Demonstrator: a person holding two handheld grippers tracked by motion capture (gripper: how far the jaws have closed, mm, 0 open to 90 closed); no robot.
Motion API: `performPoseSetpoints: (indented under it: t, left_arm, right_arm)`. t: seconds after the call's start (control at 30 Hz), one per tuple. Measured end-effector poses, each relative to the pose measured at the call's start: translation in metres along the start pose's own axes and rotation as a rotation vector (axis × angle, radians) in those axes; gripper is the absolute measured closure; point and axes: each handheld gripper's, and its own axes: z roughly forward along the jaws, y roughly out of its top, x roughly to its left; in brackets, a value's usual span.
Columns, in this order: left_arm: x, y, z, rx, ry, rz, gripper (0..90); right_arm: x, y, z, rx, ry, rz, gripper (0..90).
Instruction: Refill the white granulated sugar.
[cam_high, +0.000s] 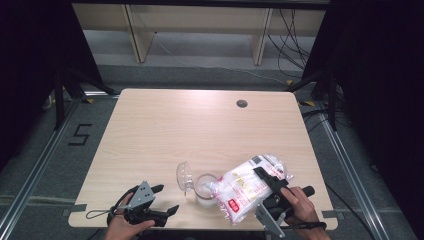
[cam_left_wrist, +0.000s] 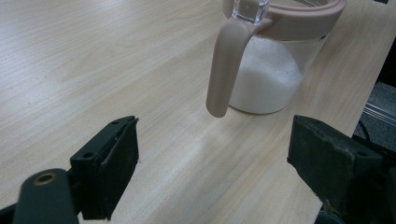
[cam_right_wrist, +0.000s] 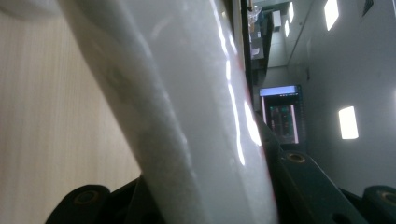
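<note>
Right gripper (cam_high: 274, 187) has its fingers clamped on the clear plastic bag of white granules (cam_high: 248, 186), long axis tilted mouth-down into the pink-rimmed clear jar (cam_high: 204, 189) just left of it; left gripper (cam_high: 161, 199), fingers wide apart and empty, sits left of the jar.

A clear plastic bag (cam_high: 247, 187) of white grains, printed in red, hung tilted over the table's near edge, its lower corner at the mouth of a clear jar (cam_high: 204, 190). The jar (cam_left_wrist: 271, 70) stood upright, part-filled with white grains, with a dusty-pink rim and handle. Its clear lid (cam_high: 184, 176) was flipped open to the left.
</note>
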Motion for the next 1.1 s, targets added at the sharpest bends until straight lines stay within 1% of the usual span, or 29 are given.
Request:
performPoseSetpoints:
  t: [0.03,0.07,0.1,0.13,0.17,0.2,0.23,0.27,0.3,0.33,0.37,0.43,0.47,0.5,0.57,0.6,0.63,0.67,0.7,0.73,0.77,0.8,0.87,0.93,0.97,1.0,1.03,1.07,1.1]
  left_arm:
    - [0.0,0.0,0.0,0.0,0.0,-0.001,16.0]
    - [0.0,0.0,0.0,0.0,0.0,0.0,16.0]
    - [0.0,0.0,0.0,-0.001,0.0,-0.001,16.0]
    - [0.0,0.0,0.0,-0.001,0.0,-0.002,16.0]
    - [0.0,0.0,0.0,0.0,0.0,-0.003,16.0]
    - [0.0,0.0,0.0,0.0,0.0,-0.001,16.0]
    - [0.001,0.0,0.0,0.008,0.001,0.008,16.0]
    - [0.001,0.0,0.0,0.007,0.001,0.008,16.0]
    - [0.0,0.0,0.0,0.001,0.001,0.002,16.0]
    - [0.002,0.0,-0.001,0.016,0.007,0.018,16.0]
    - [0.001,0.0,0.0,0.002,0.002,0.005,16.0]
    - [0.002,0.0,-0.001,0.006,0.0,0.011,16.0]
    - [0.0,-0.001,0.0,0.003,0.004,-0.024,16.0]
    - [0.001,-0.001,0.0,0.003,0.003,-0.022,16.0]
    - [0.001,-0.001,0.0,0.003,0.004,-0.022,16.0]
    - [0.0,-0.001,0.0,-0.006,0.003,-0.03,16.0]
    - [0.0,-0.001,0.0,-0.006,0.003,-0.026,16.0]
    - [0.001,-0.001,0.0,0.006,0.003,-0.015,16.0]
    - [0.0,-0.001,0.0,0.006,0.002,-0.015,16.0]
    - [0.0,-0.001,0.0,0.003,0.006,-0.02,16.0]
    - [0.0,-0.001,0.0,0.002,0.007,-0.021,16.0]
    - [0.0,-0.001,0.0,0.002,0.005,-0.021,16.0]
    - [0.001,-0.001,0.0,0.007,0.004,-0.014,16.0]
    - [0.0,-0.001,-0.001,0.013,0.01,-0.012,16.0]
    - [0.001,-0.001,0.0,0.006,0.003,-0.014,16.0]
    - [0.001,-0.001,0.0,0.008,0.001,-0.014,16.0]
    - [0.001,-0.001,0.0,0.009,0.004,-0.013,16.0]
    - [0.0,-0.001,-0.001,0.012,0.008,-0.011,16.0]
    - [0.001,-0.001,0.0,0.006,0.003,-0.017,16.0]
  right_arm:
    - [-0.001,-0.002,0.0,-0.006,0.008,0.04,70.7]
    - [-0.005,-0.003,0.0,-0.028,0.009,0.045,70.7]
    - [-0.005,-0.005,-0.001,-0.034,0.007,0.084,70.8]
    - [-0.003,-0.007,-0.001,-0.033,0.019,0.166,70.8]
    - [-0.006,-0.008,-0.001,-0.049,0.017,0.163,70.8]
    - [-0.004,-0.01,-0.002,-0.055,0.031,0.227,70.8]
    - [-0.01,-0.011,-0.001,-0.074,0.019,0.187,70.8]
    - [-0.007,-0.013,-0.001,-0.08,0.034,0.273,70.8]
    - [-0.006,-0.014,-0.001,-0.083,0.048,0.341,70.9]
    - [-0.007,-0.016,0.0,-0.095,0.061,0.364,71.0]
    - [-0.005,-0.016,-0.001,-0.096,0.082,0.435,71.0]
    - [-0.005,-0.019,0.001,-0.122,0.097,0.492,71.3]
    - [-0.005,-0.02,0.002,-0.132,0.106,0.519,71.3]
    - [-0.005,-0.021,0.003,-0.144,0.112,0.563,71.4]
    - [-0.004,-0.023,0.005,-0.162,0.121,0.625,71.7]
    - [-0.004,-0.024,0.005,-0.178,0.13,0.668,71.8]
    - [-0.004,-0.026,0.005,-0.182,0.141,0.703,72.0]
    - [-0.003,-0.027,0.006,-0.203,0.141,0.748,72.2]
    - [-0.003,-0.029,0.007,-0.214,0.15,0.796,72.4]
    - [-0.003,-0.031,0.009,-0.231,0.145,0.823,72.7]
    - [-0.004,-0.033,0.01,-0.243,0.149,0.819,73.0]
    - [-0.002,-0.033,0.011,-0.246,0.163,0.876,73.4]
    - [-0.001,-0.035,0.013,-0.271,0.173,0.937,74.7]
    - [0.001,-0.036,0.017,-0.264,0.185,0.961,75.9]
    - [0.003,-0.038,0.02,-0.267,0.182,0.961,76.5]
    - [0.005,-0.039,0.022,-0.252,0.202,0.973,77.2]
    - [0.007,-0.04,0.025,-0.239,0.209,0.968,77.3]
    - [0.009,-0.04,0.026,-0.23,0.223,1.002,77.4]
    - [0.009,-0.042,0.028,-0.245,0.219,1.013,77.4]
